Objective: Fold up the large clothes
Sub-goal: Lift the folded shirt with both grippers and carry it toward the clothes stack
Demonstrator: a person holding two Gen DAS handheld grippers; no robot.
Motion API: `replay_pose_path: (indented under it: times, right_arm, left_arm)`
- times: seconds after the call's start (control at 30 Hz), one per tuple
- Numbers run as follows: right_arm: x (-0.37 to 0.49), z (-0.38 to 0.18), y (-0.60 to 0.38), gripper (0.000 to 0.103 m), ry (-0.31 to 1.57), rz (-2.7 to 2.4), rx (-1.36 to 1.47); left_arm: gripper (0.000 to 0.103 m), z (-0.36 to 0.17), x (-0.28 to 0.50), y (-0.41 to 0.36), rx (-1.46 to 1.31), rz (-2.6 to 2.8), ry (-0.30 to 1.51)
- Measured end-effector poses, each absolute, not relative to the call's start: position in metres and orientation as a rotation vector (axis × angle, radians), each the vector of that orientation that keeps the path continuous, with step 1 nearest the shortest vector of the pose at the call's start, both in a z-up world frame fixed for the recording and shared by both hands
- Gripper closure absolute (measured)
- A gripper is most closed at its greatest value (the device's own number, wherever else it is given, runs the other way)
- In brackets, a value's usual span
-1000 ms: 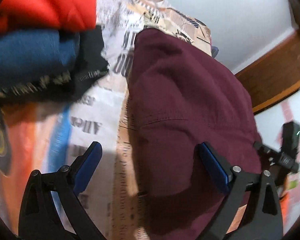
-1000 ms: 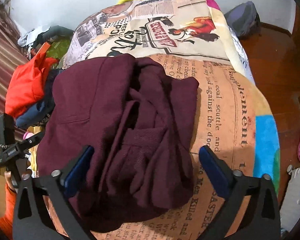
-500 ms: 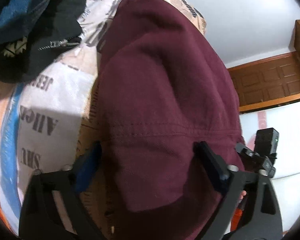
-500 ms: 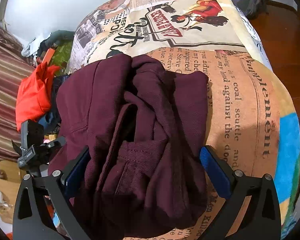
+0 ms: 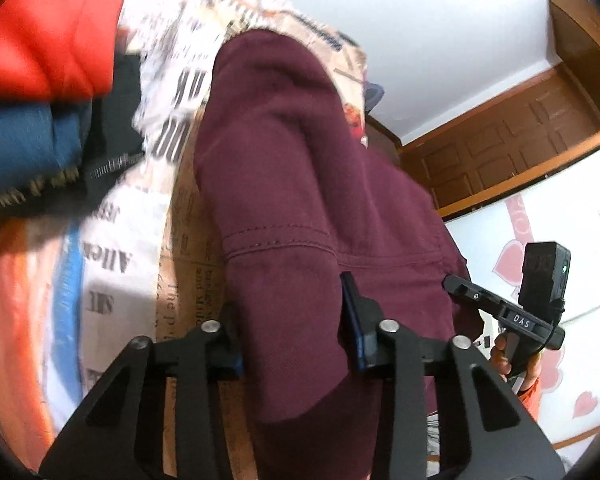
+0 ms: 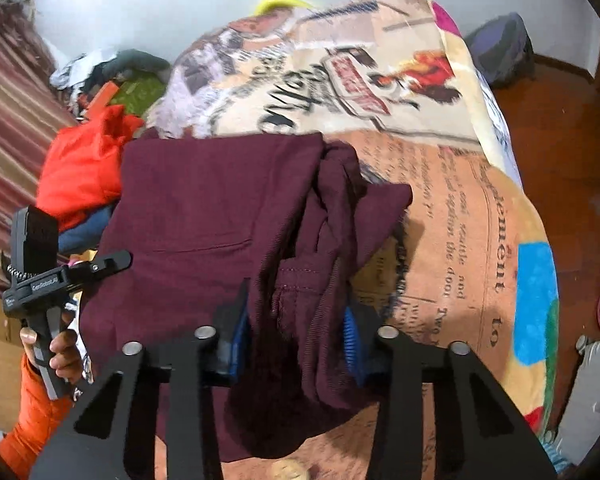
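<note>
A maroon garment (image 5: pixel 300 184) lies bunched on a bed with a newspaper-print cover (image 5: pixel 128 264). My left gripper (image 5: pixel 290 320) is shut on the garment's near left edge, with thick cloth pinched between its blue pads. In the right wrist view the garment (image 6: pixel 204 216) is flat on the left and crumpled on the right. My right gripper (image 6: pixel 296 328) is shut on the crumpled near right edge. The near edge looks raised off the cover (image 6: pixel 452 216). Each view shows the other gripper held in a hand at its side.
A pile of red (image 5: pixel 48 28), blue (image 5: pixel 24 148) and black (image 5: pixel 116 120) clothes lies left of the garment; the red one also shows in the right wrist view (image 6: pixel 80 168). A wooden door (image 5: pixel 512 140), white wall and wooden floor (image 6: pixel 556 120) surround the bed.
Both grippers went from wide open to shut on the garment's near edge. The near edge has been gathered and lifted a little toward the cameras.
</note>
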State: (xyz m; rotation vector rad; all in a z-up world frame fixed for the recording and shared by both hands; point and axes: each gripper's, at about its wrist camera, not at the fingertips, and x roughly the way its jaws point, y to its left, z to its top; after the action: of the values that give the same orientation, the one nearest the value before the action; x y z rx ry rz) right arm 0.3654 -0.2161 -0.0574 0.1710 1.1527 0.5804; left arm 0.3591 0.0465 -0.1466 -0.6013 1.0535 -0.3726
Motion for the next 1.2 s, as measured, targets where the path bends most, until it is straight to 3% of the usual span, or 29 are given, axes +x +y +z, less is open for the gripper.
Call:
replay_pose_path:
  times: [0.3, 0.53, 0.73, 0.9, 1.07, 1.2]
  right_arm:
    - [0.368, 0.011, -0.178, 0.073, 1.004, 0.649, 0.199]
    - [0.383, 0.072, -0.101, 0.073, 0.845, 0.754, 0.203]
    - [0.400, 0.084, -0.016, 0.073, 0.798, 0.849, 0.195]
    - [0.422, 0.055, 0.061, 0.073, 0.824, 0.888, 0.236]
    - [0.448, -0.013, 0.122, 0.072, 0.957, 0.865, 0.226]
    - [0.461, -0.064, 0.143, 0.060, 1.011, 0.828, 0.193]
  left_arm:
    - [0.071, -0.043, 0.337, 0.092, -0.487, -0.379, 0.861]
    - [0.071, 0.034, 0.325, 0.170, -0.477, -0.310, 0.653]
    - [0.071, 0.071, 0.322, 0.252, -0.447, -0.182, 0.568]
    - [0.071, 0.069, 0.334, 0.317, -0.438, -0.065, 0.555]
    - [0.069, 0.003, 0.376, 0.373, -0.456, 0.074, 0.695]
    - [0.057, -0.043, 0.389, 0.401, -0.494, 0.134, 0.732]
